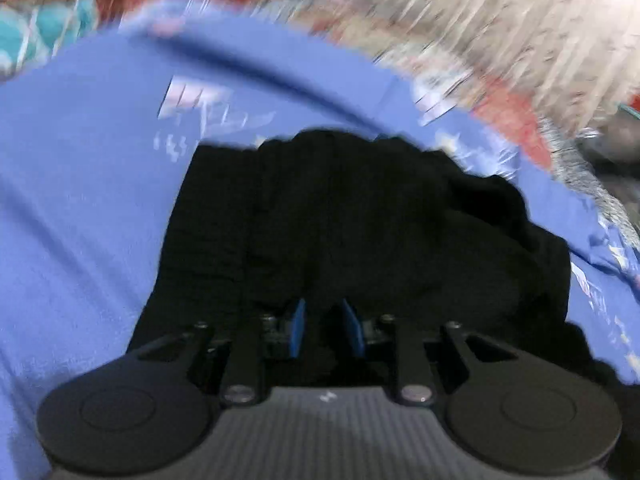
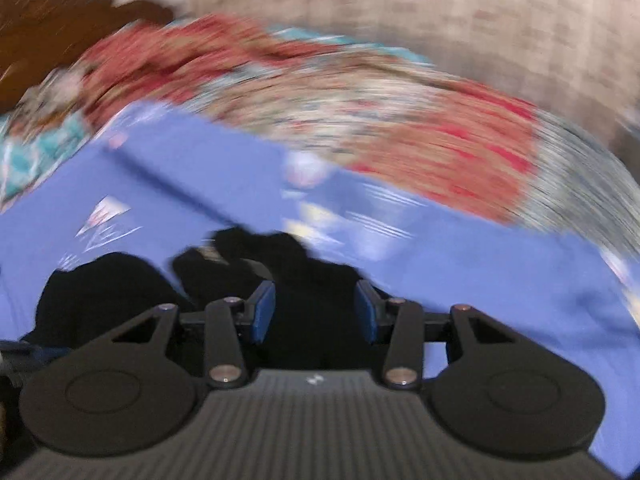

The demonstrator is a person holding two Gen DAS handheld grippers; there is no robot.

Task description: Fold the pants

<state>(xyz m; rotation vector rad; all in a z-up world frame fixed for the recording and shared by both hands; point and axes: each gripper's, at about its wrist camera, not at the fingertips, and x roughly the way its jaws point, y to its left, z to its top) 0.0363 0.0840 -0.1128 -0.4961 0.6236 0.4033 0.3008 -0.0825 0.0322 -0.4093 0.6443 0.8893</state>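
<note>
A blue bedsheet (image 1: 80, 220) served as folding surface for the black pants (image 1: 340, 220); left claw (image 1: 326, 330) and right claw (image 2: 316, 312) hovered released, letting the cloth settle.

Patterned bedcover (image 2: 360, 120) motion-blurred; pants (image 1: 340, 220) folds indistinct

Two close, downward-tilted wrist views, both over black pants (image 1: 340, 220) on blue sheet (image 2: 500, 280).

Pants (image 1: 340, 220) on a sheet (image 1: 80, 220), patterned bedding (image 2: 380, 128) behind the sheet, wall (image 2: 440, 12) beyond
</note>
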